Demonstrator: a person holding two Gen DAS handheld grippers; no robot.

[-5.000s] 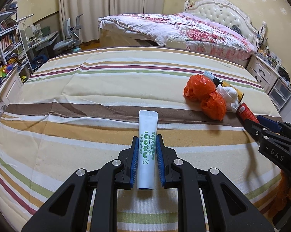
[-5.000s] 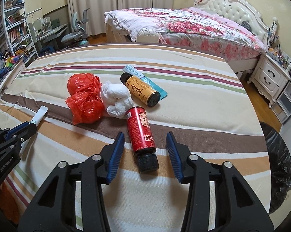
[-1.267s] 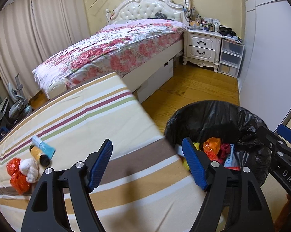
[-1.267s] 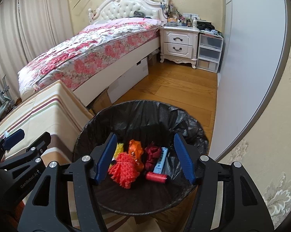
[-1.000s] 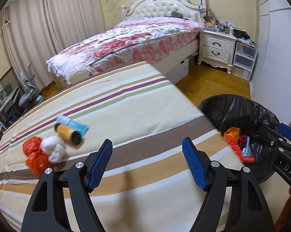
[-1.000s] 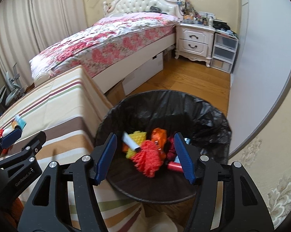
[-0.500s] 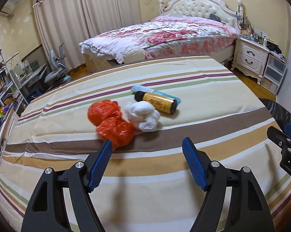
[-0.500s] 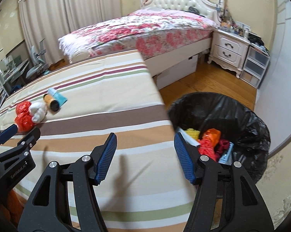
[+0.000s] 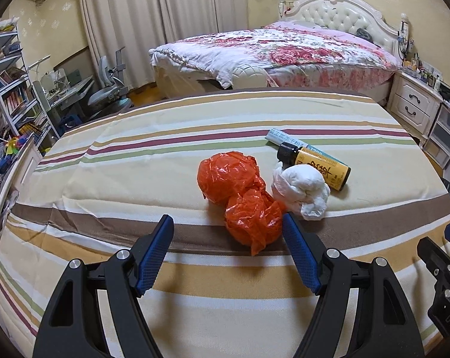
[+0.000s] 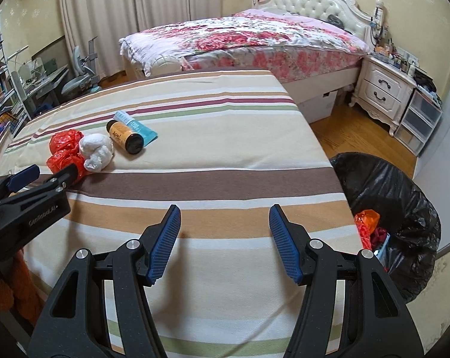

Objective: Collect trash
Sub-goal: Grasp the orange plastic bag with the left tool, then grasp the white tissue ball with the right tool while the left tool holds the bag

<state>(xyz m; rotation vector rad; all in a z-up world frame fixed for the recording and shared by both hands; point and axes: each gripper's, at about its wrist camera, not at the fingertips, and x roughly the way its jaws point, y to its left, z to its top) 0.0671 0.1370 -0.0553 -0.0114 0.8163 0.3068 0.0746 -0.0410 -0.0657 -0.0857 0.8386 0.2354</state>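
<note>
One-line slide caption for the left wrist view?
Open left tool over striped bedspread, facing orange bags, white wad and yellow bottle.

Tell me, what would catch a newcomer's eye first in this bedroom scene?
Probably the crumpled orange plastic bags in the middle of the striped bed cover, with a white wad and a yellow bottle right beside them. Next, the black-lined trash bin on the floor at the cover's right edge, already holding colourful rubbish. Two black grippers with blue jaws, both open and empty, fill the foreground.
</note>
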